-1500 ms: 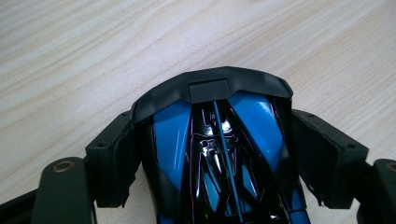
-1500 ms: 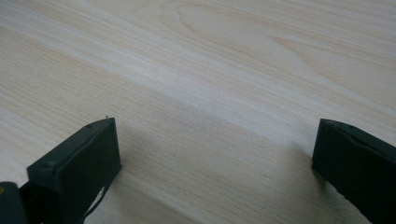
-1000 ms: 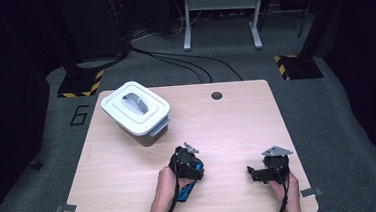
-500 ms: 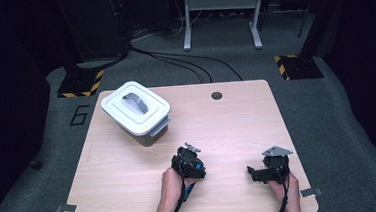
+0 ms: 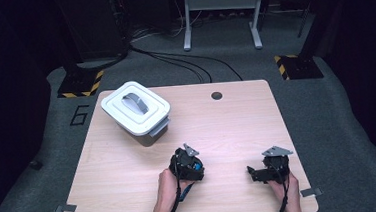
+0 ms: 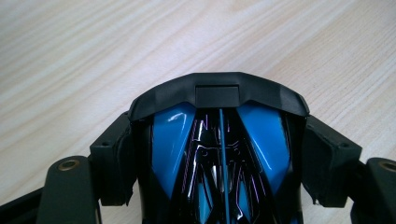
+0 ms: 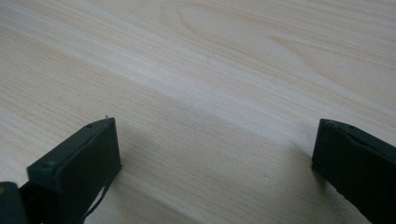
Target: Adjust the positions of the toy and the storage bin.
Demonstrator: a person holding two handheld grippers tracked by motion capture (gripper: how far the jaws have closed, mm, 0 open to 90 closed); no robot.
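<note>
Two grippers: both held low over the wooden table, in the lower half of the high view.
Left gripper: lower centre of the high view, held in the person's left hand; its cable trails back along the forearm.
Left grip: clamped on a black and blue toy car; in the left gripper view the car sits between the two black jaws, with a pad against each flank.
Toy car position: nose points to the top of the left gripper view, bare wood grain beyond it; whether it rests on the table, cannot tell.
Right gripper: lower right of the high view, in the right hand, grey three-cornered plate on top.
Right grip: released; jaws stand wide apart in the right gripper view, bare table between them.
White lidded container: upper left of the table, grey handle on the lid, well apart from both grippers.
Small dark hole: near the table's far edge, centre.
</note>
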